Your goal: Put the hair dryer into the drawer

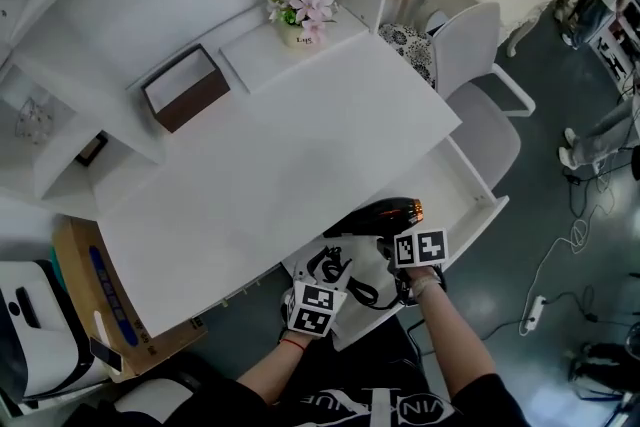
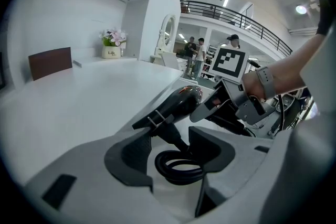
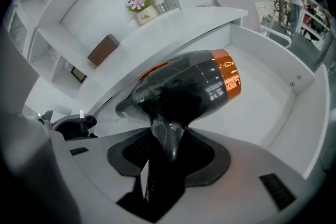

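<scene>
Fingers of the right gripper are seen closed narrowly on the handle of the one dryer, which is black with an orange band at its nozzle. The dryer is held over the floor of the single open drawer, inside its white walls; whether it touches the floor cannot be told. The left gripper is held just beside the right one, at the drawer's near end. Its fingers are set wider and closed on the one coiled black cord, which runs up to the dryer's handle. Two grippers are counted, each carried in one hand. On the white desk one brown box and one flower pot are seen, well apart from the drawer. One white chair is placed beside the desk.
</scene>
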`<state>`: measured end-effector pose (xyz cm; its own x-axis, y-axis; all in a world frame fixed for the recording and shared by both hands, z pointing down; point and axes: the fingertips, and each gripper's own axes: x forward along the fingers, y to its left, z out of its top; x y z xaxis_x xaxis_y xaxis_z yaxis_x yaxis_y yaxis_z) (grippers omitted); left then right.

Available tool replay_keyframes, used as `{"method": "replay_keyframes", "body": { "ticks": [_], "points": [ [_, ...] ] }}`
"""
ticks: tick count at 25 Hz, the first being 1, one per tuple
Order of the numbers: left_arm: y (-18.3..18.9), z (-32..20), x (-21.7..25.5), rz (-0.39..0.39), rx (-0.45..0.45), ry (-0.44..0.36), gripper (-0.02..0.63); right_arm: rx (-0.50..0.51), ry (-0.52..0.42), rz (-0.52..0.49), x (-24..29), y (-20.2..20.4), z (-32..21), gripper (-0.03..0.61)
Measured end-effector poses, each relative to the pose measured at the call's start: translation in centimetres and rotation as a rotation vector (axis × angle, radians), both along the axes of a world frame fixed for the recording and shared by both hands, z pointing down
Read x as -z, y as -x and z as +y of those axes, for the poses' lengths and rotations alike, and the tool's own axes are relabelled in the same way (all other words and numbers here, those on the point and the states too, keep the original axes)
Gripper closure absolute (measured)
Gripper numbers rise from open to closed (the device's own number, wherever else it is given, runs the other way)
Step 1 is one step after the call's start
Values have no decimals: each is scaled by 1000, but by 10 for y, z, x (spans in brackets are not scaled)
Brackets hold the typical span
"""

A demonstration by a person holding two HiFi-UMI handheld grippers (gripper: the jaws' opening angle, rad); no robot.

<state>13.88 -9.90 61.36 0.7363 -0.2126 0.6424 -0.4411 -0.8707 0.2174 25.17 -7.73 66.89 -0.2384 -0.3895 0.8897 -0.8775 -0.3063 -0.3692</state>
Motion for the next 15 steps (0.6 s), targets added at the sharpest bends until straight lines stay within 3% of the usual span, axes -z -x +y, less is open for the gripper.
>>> {"method": "replay_keyframes", "body": {
  "ticks": [10,15],
  "points": [
    [19,0,-12,-49,300,28,380,221,2,-38,-24,4,-33,405],
    [14,6,-17,-66,391,19,380,318,-11,-42,-35,1,-41,405]
  ]
}}
